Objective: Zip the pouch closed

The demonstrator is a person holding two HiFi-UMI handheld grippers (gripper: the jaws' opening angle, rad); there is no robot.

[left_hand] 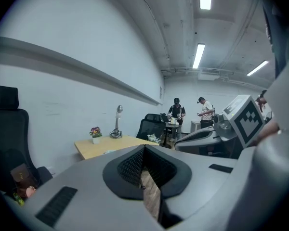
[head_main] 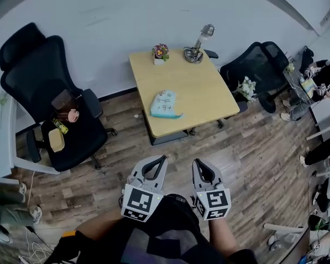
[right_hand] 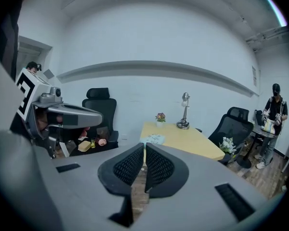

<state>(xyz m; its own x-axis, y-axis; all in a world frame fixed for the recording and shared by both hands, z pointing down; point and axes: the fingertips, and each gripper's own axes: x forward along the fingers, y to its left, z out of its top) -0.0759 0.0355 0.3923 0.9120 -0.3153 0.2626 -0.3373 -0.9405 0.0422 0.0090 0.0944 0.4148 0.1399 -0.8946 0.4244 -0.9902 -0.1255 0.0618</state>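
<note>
Black office chair (head_main: 49,87) stands left of the pale wooden table (head_main: 209,92), with small items on its seat. Short of the table's near edge, the left gripper (head_main: 163,158) hangs with its jaws closed and nothing between them. On the table, toward its front left corner, lies the light blue pouch (head_main: 165,104), well apart from both grippers. The right gripper (head_main: 197,161), also short of the table's near edge, has its jaws together and empty. A second black chair (head_main: 253,70) stands at the table's right.
</note>
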